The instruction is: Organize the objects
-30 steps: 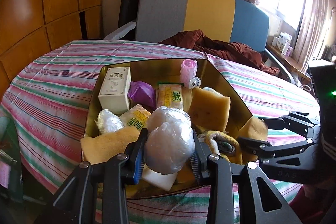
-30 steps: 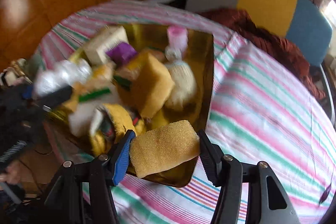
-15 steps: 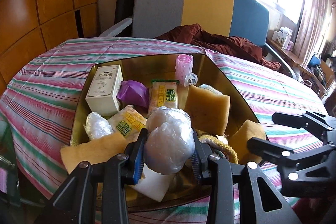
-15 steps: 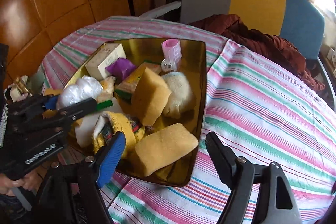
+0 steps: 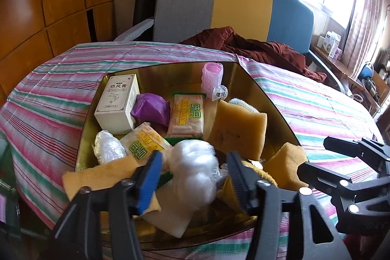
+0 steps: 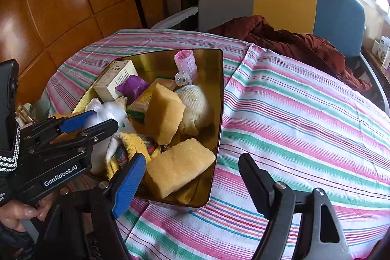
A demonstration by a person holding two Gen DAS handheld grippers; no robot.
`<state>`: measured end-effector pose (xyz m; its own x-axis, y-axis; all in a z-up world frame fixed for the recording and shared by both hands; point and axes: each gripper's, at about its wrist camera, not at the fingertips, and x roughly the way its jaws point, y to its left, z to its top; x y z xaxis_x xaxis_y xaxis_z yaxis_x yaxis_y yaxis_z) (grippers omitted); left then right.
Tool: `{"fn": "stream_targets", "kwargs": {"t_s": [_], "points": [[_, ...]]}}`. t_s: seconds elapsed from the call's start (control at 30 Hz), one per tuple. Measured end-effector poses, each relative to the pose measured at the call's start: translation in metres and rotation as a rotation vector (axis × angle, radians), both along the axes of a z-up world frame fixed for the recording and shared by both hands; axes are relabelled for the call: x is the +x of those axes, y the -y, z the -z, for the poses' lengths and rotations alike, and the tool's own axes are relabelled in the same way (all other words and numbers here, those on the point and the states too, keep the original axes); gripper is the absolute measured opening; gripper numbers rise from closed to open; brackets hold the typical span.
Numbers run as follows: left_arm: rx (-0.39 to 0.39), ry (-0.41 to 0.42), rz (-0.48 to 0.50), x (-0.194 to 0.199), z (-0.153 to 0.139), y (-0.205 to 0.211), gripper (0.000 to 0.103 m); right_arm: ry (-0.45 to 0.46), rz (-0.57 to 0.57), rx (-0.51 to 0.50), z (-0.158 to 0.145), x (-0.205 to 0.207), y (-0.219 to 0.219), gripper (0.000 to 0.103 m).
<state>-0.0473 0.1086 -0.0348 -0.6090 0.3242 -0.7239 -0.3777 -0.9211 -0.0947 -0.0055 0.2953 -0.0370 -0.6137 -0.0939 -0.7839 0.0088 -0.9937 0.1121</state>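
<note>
A gold metal tray (image 5: 268, 101) on the striped table holds several items: a white box (image 5: 117, 104), a purple packet (image 5: 150, 109), snack packets (image 5: 187, 116), a pink roller (image 5: 212, 77) and sponges. My left gripper (image 5: 193, 157) hangs over the tray's near end. Its jaws are opening, and a crumpled clear plastic bundle (image 5: 195, 172) lies blurred between them, clear of both pads. My right gripper (image 6: 192, 157) stands open at the tray's near right corner (image 6: 212, 187). A yellow sponge (image 6: 178, 167) rests in that corner, just past its blue pad.
The striped tablecloth (image 6: 304, 126) spreads to the right of the tray. A grey, yellow and blue chair (image 5: 241, 9) with a dark red garment (image 5: 256, 48) stands behind the table. Wood panels (image 5: 61, 4) line the left wall. A hand (image 6: 19, 211) grips the left tool.
The left jaws came apart off the plastic bundle, which sank a little into the tray. The right jaws opened, left the yellow sponge in the tray corner and drew back.
</note>
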Motion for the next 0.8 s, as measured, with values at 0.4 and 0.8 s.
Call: {"fn": "stream_targets", "kwargs": {"t_s": [0.4, 0.8], "points": [[0.003, -0.061, -0.009, 0.018, -0.018, 0.008, 0.067, -0.032, 0.030, 0.007, -0.008, 0.010, 0.003, 0.080], [0.004, -0.149, -0.156, 0.056, -0.047, 0.048, 0.098, -0.050, 0.147, 0.043, -0.009, 0.021, 0.022, 0.084]]}}
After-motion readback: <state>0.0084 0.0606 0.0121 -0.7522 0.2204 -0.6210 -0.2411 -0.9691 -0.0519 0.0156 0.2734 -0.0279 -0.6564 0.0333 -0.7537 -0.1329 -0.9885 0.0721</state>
